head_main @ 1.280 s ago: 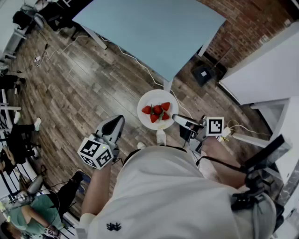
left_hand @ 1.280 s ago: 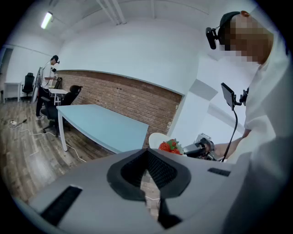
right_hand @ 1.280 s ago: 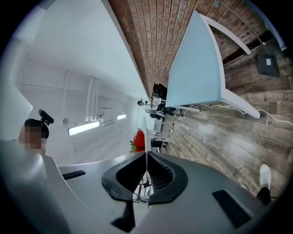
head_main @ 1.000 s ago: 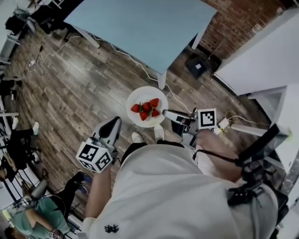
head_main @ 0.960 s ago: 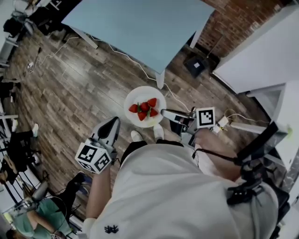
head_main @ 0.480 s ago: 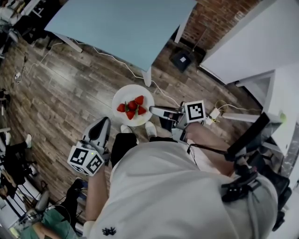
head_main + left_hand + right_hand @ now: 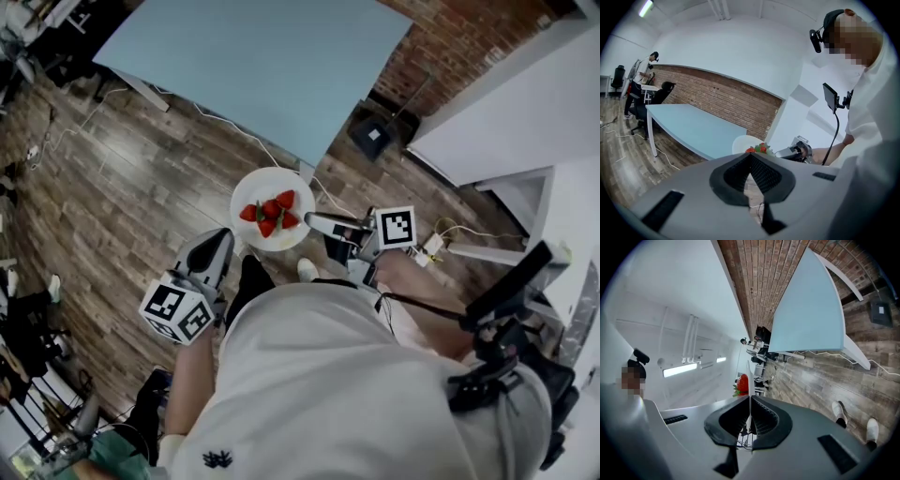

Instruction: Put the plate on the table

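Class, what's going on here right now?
A person holds a gripper in each hand. The right gripper is shut on the rim of a white plate of strawberries, held above the wooden floor near a corner of the light blue table. The left gripper is shut and empty. The plate is not yet on the table.

In the head view the table (image 7: 262,66) is filling the upper middle of the frame, its corner pointing down toward the centre. The plate (image 7: 262,183) is hanging just below that corner, over the floor (image 7: 112,178), with strawberries (image 7: 270,210) lying on it. The right gripper (image 7: 311,221) is clamping the plate's right rim from the right. The left gripper (image 7: 217,242) is sitting lower left of the plate, apart from it. A shoe (image 7: 307,269) is standing below the plate.
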Action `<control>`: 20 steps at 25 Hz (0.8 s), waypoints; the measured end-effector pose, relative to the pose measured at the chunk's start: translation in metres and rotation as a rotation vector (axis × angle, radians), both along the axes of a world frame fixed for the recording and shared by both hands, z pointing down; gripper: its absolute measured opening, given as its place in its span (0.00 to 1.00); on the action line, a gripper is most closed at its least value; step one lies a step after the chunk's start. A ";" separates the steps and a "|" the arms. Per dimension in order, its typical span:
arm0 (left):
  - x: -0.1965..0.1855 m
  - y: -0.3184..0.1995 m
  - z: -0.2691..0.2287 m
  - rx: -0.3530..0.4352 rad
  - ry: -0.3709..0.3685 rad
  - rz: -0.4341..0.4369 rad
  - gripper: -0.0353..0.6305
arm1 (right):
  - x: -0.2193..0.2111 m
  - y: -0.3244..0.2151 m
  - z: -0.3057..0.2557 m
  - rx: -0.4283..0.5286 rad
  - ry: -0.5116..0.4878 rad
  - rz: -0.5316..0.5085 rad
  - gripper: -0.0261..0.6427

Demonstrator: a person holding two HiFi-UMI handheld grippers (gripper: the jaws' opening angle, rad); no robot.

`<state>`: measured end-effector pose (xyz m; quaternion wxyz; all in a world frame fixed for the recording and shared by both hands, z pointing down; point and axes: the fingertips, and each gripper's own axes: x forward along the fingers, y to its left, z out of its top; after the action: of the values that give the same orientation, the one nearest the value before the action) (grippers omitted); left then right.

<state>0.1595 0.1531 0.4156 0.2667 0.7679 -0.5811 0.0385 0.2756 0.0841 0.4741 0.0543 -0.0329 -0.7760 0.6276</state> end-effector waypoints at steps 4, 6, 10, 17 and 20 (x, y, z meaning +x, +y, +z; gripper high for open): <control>-0.042 -0.026 0.002 0.033 -0.002 0.035 0.06 | -0.037 -0.025 -0.006 0.012 0.002 0.036 0.06; -0.067 -0.037 0.000 0.035 0.009 0.048 0.05 | -0.058 -0.034 -0.005 0.017 0.023 0.059 0.06; -0.127 -0.052 -0.007 0.051 -0.022 0.068 0.06 | -0.115 -0.051 -0.008 0.016 0.018 0.095 0.06; -0.229 -0.065 -0.012 0.051 -0.051 0.081 0.05 | -0.213 -0.080 -0.007 0.018 -0.008 0.122 0.06; -0.249 -0.073 -0.010 0.039 -0.042 0.103 0.05 | -0.234 -0.093 -0.014 0.018 -0.020 0.150 0.06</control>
<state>-0.0896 0.0804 0.4061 0.2372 0.8010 -0.5467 0.0570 0.0417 -0.0094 0.4598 -0.0004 0.0195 -0.7825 0.6224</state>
